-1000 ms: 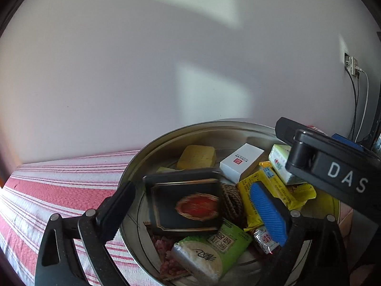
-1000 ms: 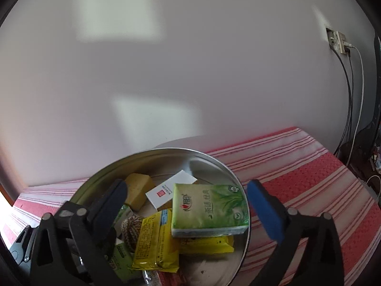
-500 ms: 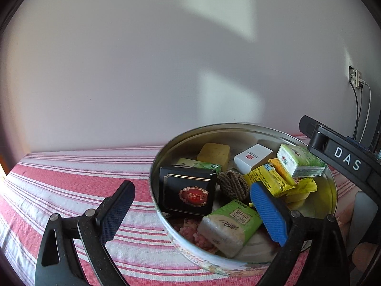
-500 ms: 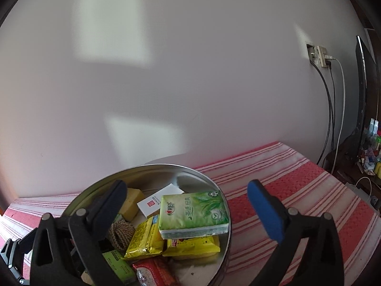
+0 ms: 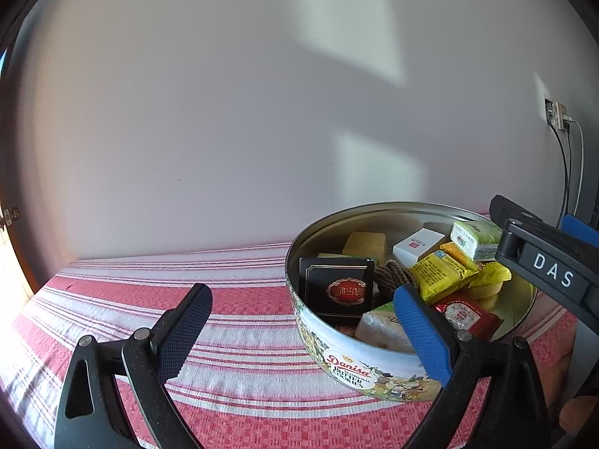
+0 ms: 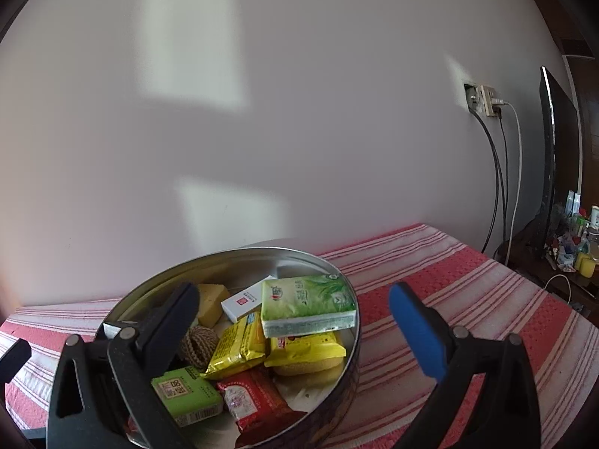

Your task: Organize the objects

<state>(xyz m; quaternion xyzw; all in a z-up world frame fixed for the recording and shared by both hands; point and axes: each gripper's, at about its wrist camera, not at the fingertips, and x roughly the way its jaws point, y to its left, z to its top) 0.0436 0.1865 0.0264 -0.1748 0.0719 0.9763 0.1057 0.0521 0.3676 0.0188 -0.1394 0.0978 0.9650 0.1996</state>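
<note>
Nearest to us, our left gripper [image 5: 299, 321] is spread wide and empty. A second ago its jaws framed the black box [image 5: 335, 290] from close above; now we have drawn back and to the left, so only the blue finger overlaps the cookie tin [image 5: 359, 366] and the dark one hangs over bare striped cloth [image 5: 243, 321]. Our right gripper [image 6: 292, 318] is likewise parted with nothing between its jaws, and it has lifted away from the green tissue pack [image 6: 307, 305] it was hovering close over.

Inside the tin, the tissue pack now rests on top of the yellow snack packets [image 6: 277, 348] at the right, with the red sachet [image 6: 254, 400] and green packet [image 6: 187, 393] nearer us. The black box leans against the near-left wall, the twine ball [image 6: 198, 344] sits mid-tin, and the white box [image 6: 243, 301] and yellow block [image 6: 211, 301] lie at the far side.

We judge both placements done: no loose items show on the cloth in either view, so the sorting looks close to finished.
</note>
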